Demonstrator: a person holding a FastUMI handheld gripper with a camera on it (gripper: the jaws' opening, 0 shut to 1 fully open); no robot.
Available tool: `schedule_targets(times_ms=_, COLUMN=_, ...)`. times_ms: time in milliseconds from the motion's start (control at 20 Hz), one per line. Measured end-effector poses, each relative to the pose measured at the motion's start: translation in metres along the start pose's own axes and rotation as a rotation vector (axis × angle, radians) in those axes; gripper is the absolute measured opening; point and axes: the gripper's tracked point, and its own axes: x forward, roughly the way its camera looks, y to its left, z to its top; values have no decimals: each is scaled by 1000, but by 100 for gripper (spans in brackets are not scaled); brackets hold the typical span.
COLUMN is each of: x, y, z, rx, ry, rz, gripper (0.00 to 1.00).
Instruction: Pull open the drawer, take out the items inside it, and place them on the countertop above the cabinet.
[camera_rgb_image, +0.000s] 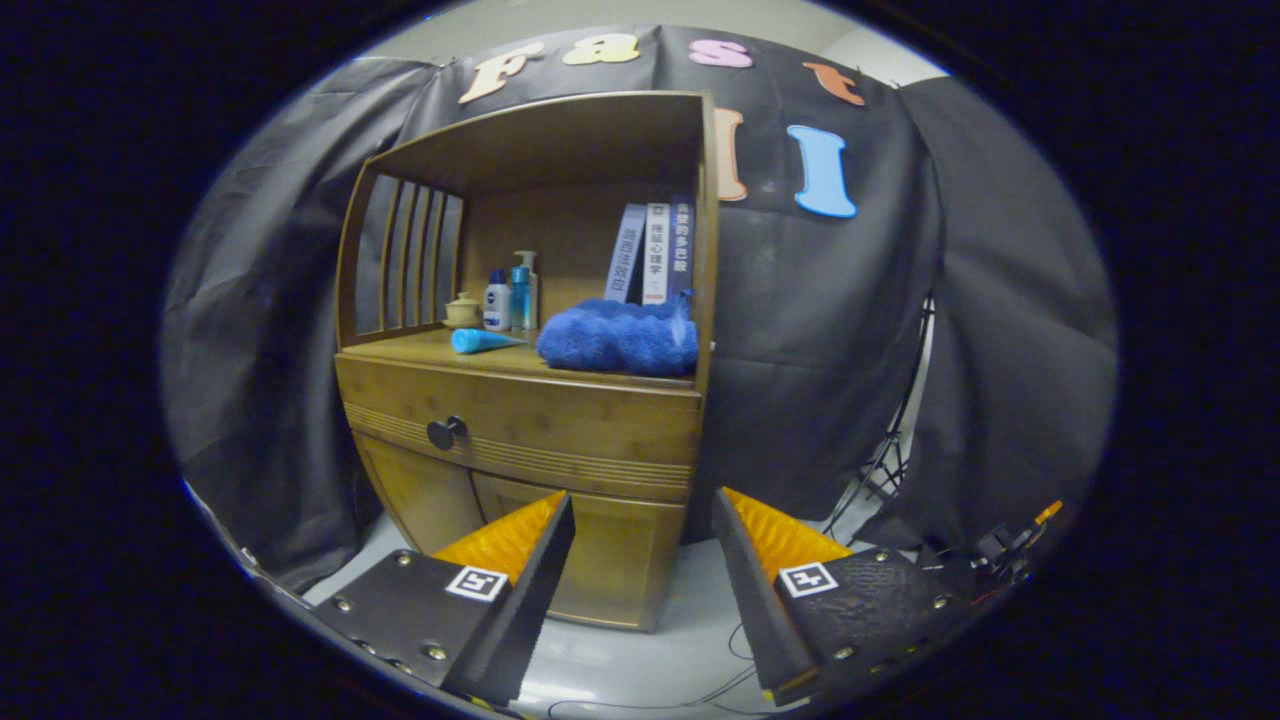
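- In the gripper view we see one gripper (642, 510), its two fingers spread wide with nothing between them; they hang in the air, well apart from the furniture ahead.
- Beyond the fingers stands one wooden cabinet (520, 400), turned a little so that its right front corner comes nearest to us.
- We count one drawer (560, 425) in it, pushed in flush with the front, and one dark round knob (446, 432) towards the drawer's left end.
- Below the drawer we count two lower doors (610, 560), both closed; the right one lies partly behind the left fingertip.
- The countertop (420, 347) sits directly above the drawer, under a wooden hood with a slatted left side of four slats.
- On the countertop we count one fluffy blue cloth (620, 340) at the right, near the front edge.
- Left of the cloth lies one blue tube (483, 341) on its side.
- Behind the tube stand two bottles (510, 298), upright and close together, and left of them one small lidded cup (461, 310).
- At the far right of the countertop three books (652, 252) stand upright behind the cloth, leaning slightly.
- On the pale floor (690, 620) near the right finger we see thin cables, and further right a stand's legs against the dark cloth.
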Motion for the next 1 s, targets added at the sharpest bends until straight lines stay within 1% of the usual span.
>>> schedule_targets(times_ms=300, x=-10, y=-30, z=-12, rx=16, ry=-13, rz=-38, gripper=84)
schedule_targets(times_ms=600, x=-12, y=-35, z=-11, rx=26, ry=-48, rz=-30, gripper=84)
schedule_targets(times_ms=1000, x=-18, y=-38, z=-11, rx=31, ry=-61, rz=-18, gripper=84)
